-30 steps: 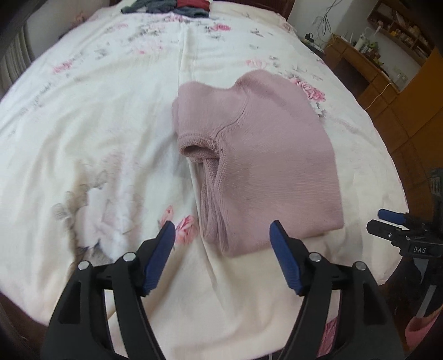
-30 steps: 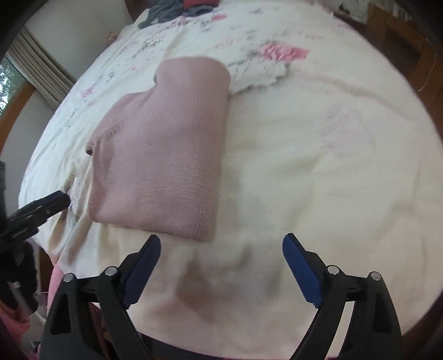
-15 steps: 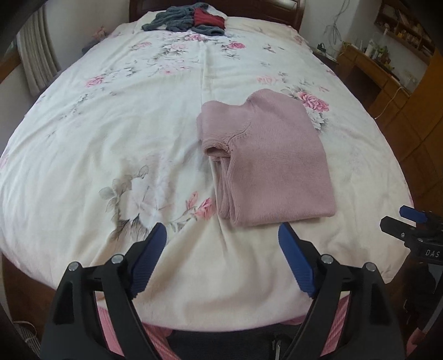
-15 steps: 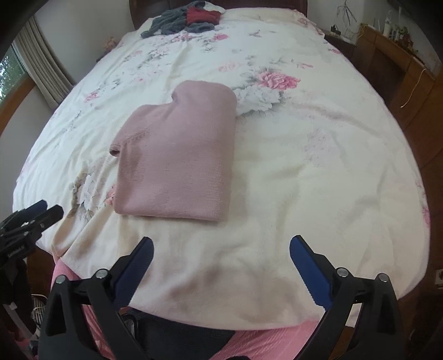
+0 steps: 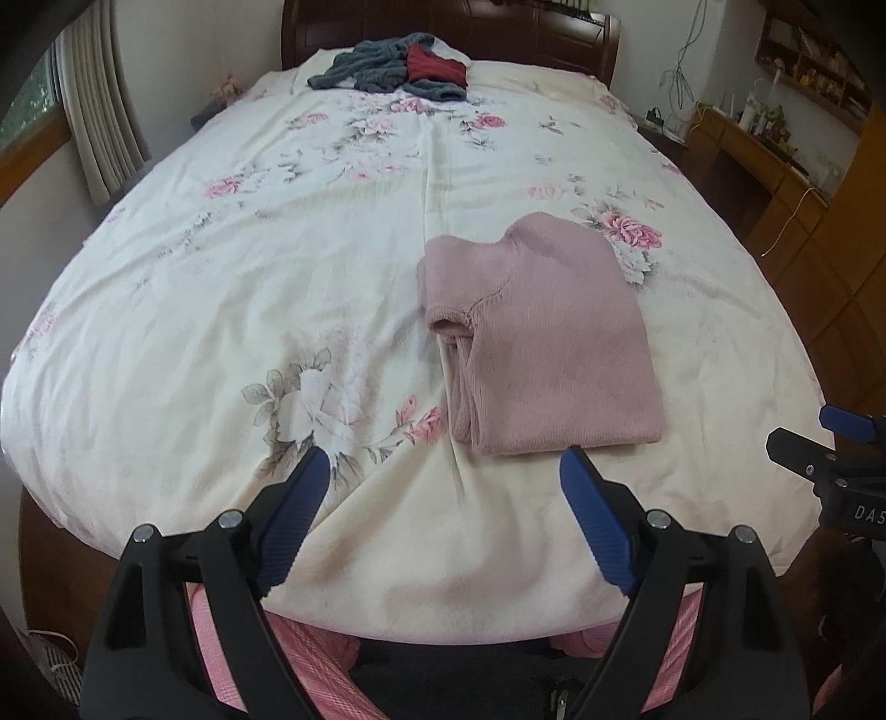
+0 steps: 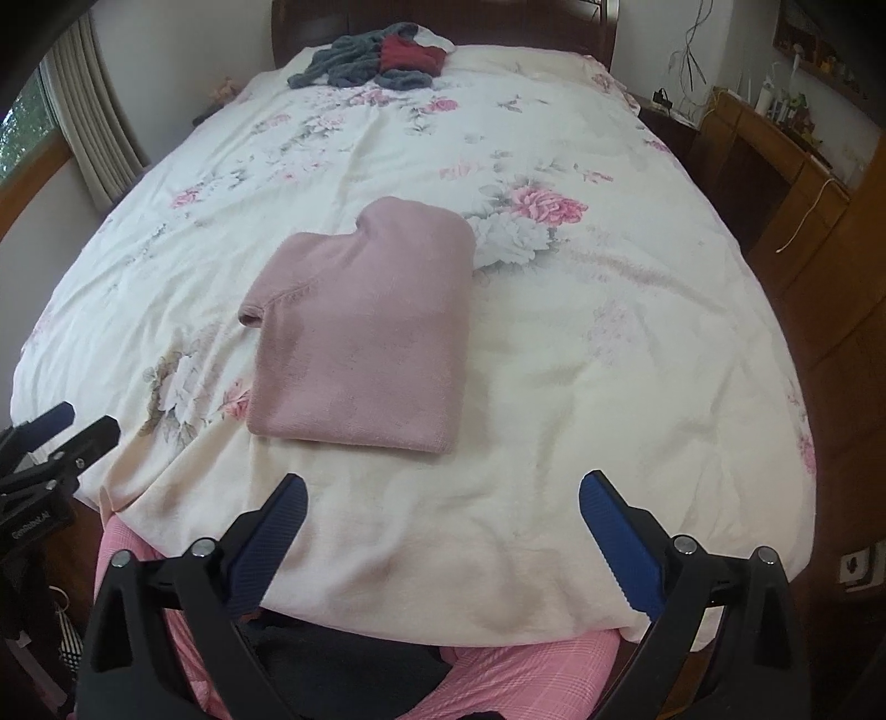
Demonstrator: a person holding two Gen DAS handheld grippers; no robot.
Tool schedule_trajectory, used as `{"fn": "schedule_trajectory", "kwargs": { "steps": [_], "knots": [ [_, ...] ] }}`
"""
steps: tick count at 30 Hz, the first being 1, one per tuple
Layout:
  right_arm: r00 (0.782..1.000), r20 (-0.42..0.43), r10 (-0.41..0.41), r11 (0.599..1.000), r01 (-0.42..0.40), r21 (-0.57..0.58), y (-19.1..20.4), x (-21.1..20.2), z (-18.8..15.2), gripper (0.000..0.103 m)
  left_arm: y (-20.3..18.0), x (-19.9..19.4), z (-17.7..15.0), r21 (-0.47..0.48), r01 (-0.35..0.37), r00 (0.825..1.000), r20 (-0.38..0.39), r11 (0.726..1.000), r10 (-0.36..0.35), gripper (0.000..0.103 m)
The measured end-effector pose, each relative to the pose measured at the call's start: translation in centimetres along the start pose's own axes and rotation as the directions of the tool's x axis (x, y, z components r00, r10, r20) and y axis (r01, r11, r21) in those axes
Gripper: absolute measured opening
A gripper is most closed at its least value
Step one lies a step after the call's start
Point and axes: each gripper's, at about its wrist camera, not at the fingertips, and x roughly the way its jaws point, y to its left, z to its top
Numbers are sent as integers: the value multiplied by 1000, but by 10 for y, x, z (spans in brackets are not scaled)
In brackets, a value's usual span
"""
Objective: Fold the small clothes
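Left wrist view: the left gripper (image 5: 443, 487) hangs over the near edge of the bed (image 5: 221, 288), its jaws wide apart and holding nothing. The folded pink sweater (image 5: 548, 343) lies just beyond the blue fingertips (image 5: 576, 476), right of the bed's centre seam, flat on the floral bedspread (image 5: 343, 166). Its layered folds face left and its cuffed sleeve end sits at the upper left corner; how many layers lie beneath cannot be made out. At the right edge the right gripper (image 5: 830, 443) is cut off by the frame, so only one blue tip and part of its black body show. A pile of grey and red clothes (image 5: 398, 66) rests at the far end by the dark headboard (image 5: 443, 27), too small to tell apart. The bedspread left of the sweater is broad and bare. Pink checked fabric (image 5: 310, 653) below the bed edge is partly hidden by the gripper arms.

Right wrist view: the right gripper (image 6: 443, 493) also has its jaws spread wide and empty, above the near bed edge. The sweater (image 6: 365, 332) lies ahead and left of centre, apart from both fingertips. Bare bedspread stretches to its right as far as the bed's right edge. The left gripper (image 6: 55, 437) pokes in at the left margin, mostly cut off. A wooden desk (image 6: 775, 144) stands beyond the bed's right side, its clutter blurred.
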Motion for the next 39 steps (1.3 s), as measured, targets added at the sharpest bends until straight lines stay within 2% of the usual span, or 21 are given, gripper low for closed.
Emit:
{"fn": "schedule_trajectory", "kwargs": {
  "steps": [9, 39],
  "knots": [
    [1000, 0, -9, 1000, 9, 9, -3, 0, 4, 99, -12, 0, 1, 27, -24, 1000, 7, 999, 24, 85],
    [997, -72, -15, 998, 19, 59, -17, 37, -1, 99, -25, 33, -1, 39, -50, 997, -58, 998, 52, 85]
  ]
}}
